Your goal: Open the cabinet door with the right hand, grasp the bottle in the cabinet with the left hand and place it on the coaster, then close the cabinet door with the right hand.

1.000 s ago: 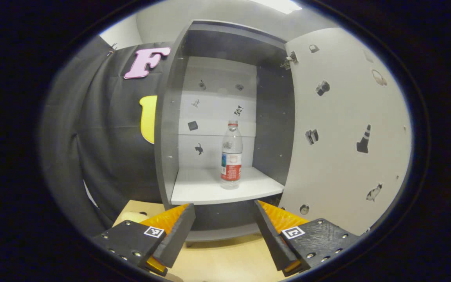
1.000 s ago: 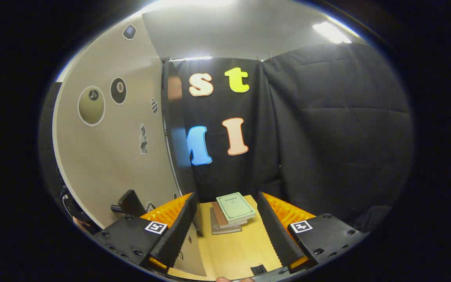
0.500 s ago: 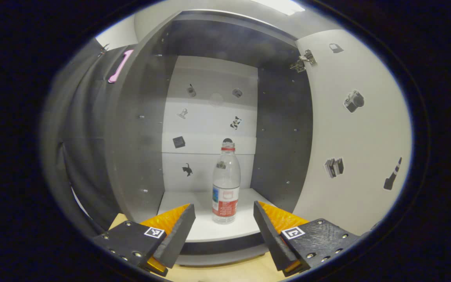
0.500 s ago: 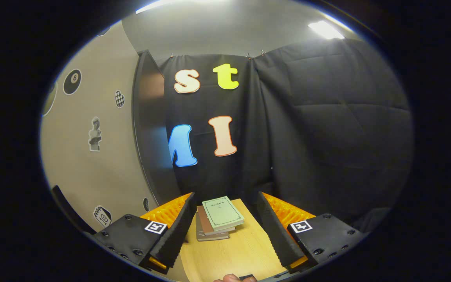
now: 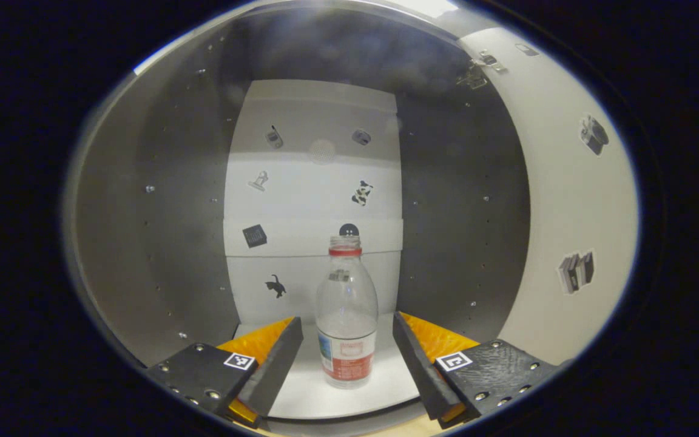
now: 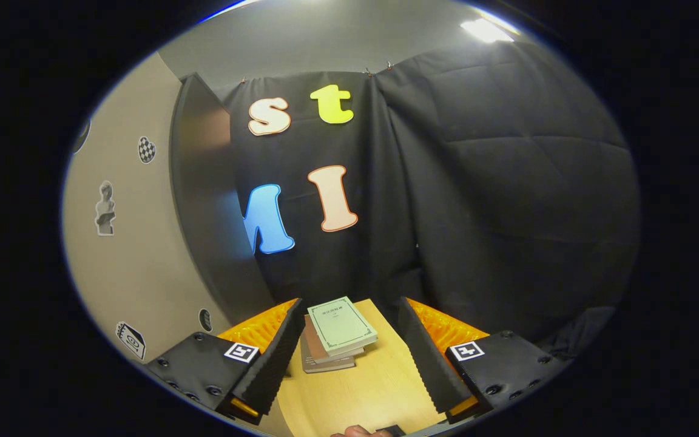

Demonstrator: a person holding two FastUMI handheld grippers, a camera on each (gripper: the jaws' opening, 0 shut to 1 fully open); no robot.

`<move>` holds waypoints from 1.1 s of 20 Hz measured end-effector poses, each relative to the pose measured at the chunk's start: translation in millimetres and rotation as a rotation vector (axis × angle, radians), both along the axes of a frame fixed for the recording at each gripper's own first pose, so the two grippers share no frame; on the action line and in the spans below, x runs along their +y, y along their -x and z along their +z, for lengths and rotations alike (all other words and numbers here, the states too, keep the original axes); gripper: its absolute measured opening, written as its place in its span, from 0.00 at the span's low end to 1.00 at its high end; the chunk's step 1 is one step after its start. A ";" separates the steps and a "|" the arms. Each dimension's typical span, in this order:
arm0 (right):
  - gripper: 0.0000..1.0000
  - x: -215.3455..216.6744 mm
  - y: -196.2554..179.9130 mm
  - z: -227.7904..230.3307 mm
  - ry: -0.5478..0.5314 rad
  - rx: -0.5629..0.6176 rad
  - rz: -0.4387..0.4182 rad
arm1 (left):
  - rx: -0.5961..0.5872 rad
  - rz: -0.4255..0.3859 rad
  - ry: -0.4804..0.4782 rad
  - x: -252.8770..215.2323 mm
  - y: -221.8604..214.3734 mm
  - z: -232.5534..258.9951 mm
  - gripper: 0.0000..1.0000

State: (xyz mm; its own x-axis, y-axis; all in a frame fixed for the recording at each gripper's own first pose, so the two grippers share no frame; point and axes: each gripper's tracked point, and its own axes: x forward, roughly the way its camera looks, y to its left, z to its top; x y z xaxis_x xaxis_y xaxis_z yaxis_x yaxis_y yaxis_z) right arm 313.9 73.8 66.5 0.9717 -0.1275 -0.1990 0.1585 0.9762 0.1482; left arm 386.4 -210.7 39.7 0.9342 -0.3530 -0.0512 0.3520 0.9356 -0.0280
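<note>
Inside cabinet [image 5: 179,200], clear ribbed bottle [image 5: 346,328], left tool [image 5: 344,358] agape

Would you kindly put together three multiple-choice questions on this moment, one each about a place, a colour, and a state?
1. Where does the water bottle stand?
A. On the cabinet shelf
B. On the wooden table
C. On the stack of books

2. What colour is the band below the bottle's mouth?
A. Blue
B. Red
C. Green

3. How is the left gripper?
A. Shut on the bottle
B. Shut, empty
C. Open, fingers either side of the bottle

Answers: 1 A, its base rests on the white shelf; 2 B, a red ring circles the neck; 3 C, gaps show between both fingers and the bottle.
</note>
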 end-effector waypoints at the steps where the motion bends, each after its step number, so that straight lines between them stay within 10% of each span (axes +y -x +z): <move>1: 0.98 -1.5 -0.9 -0.3 0.002 0.000 -0.005 | 0.008 -0.009 0.018 -3.2 -5.3 -2.2 0.88; 12: 0.98 -6.2 -1.9 -13.5 0.004 0.037 -0.036 | 0.077 -0.019 0.079 -5.3 -43.8 -31.1 0.92; 22: 0.98 -2.0 3.2 -19.5 0.002 0.032 -0.036 | 0.074 -0.053 0.107 -3.8 -30.5 -21.6 0.74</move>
